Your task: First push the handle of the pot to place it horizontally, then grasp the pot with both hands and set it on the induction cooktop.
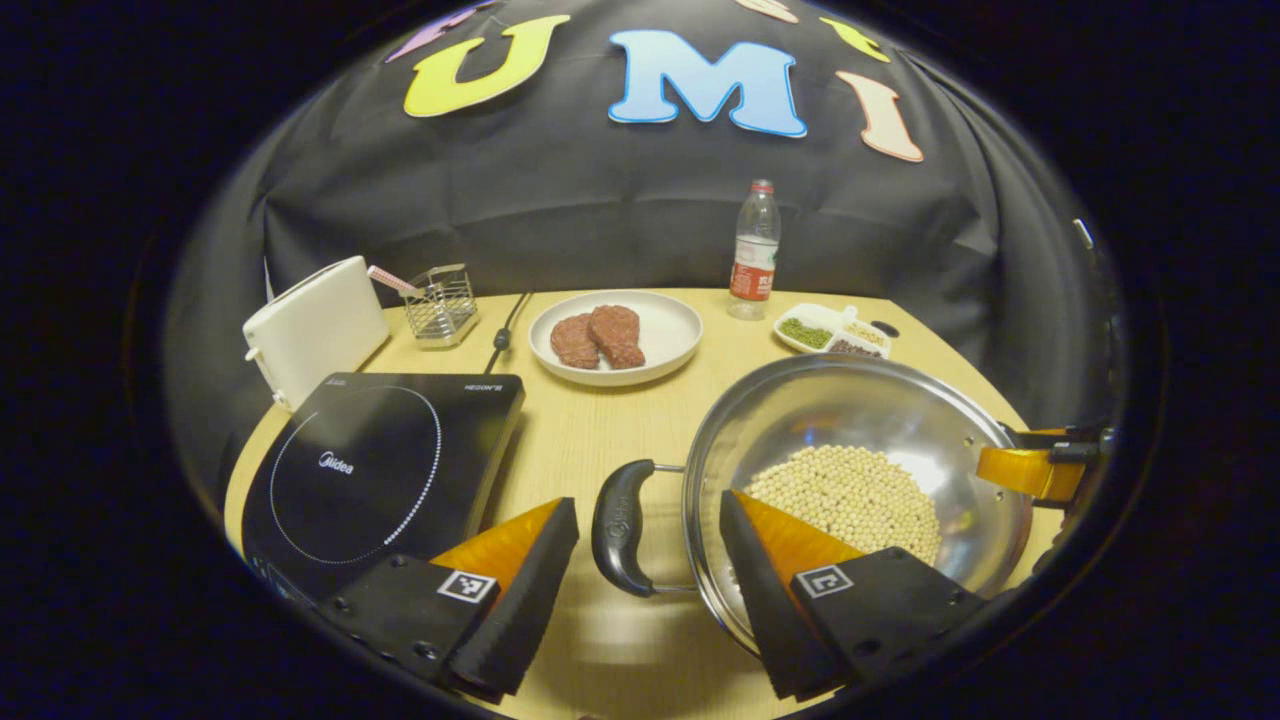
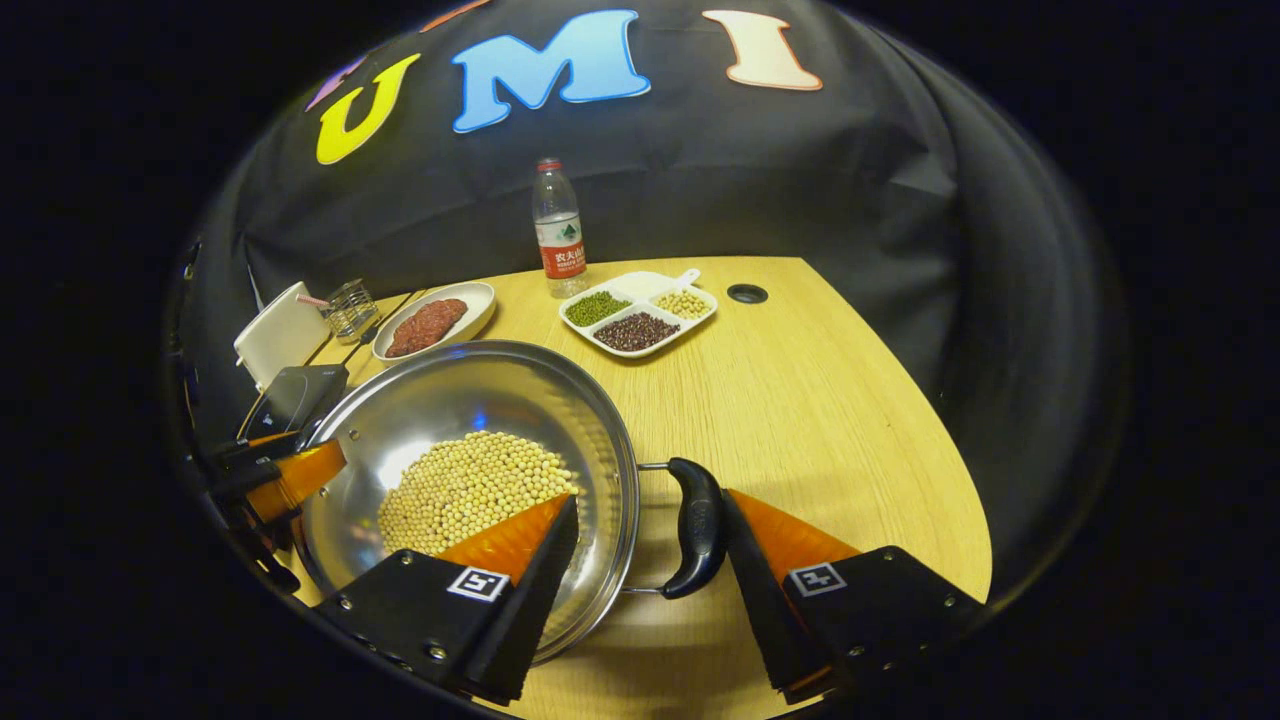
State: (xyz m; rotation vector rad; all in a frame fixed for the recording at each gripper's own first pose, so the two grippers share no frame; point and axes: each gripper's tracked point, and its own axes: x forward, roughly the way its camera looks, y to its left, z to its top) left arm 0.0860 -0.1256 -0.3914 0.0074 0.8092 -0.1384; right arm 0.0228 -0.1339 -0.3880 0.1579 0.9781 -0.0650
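Note:
A steel pot (image 1: 850, 410) holding soybeans (image 1: 850, 495) sits on the wooden table, right of the black induction cooktop (image 1: 370, 470). My left gripper (image 1: 648, 505) is open and straddles the pot's black left handle (image 1: 618, 525); one finger hangs over the rim, the other is outside. In the right gripper view the pot (image 2: 470, 395) lies to the left, with the cooktop (image 2: 295, 395) beyond it. My right gripper (image 2: 648, 503) is open around the black right handle (image 2: 697, 525), which lies close against the outer finger. Each view shows the other gripper's orange finger at the far rim.
Behind the pot are a white plate of raw meat (image 1: 615, 335), a water bottle (image 1: 755, 250) and a divided dish of beans (image 1: 832, 332). A white toaster (image 1: 310, 330) and a wire basket (image 1: 442, 303) stand behind the cooktop. A cable (image 1: 503, 335) runs along the table.

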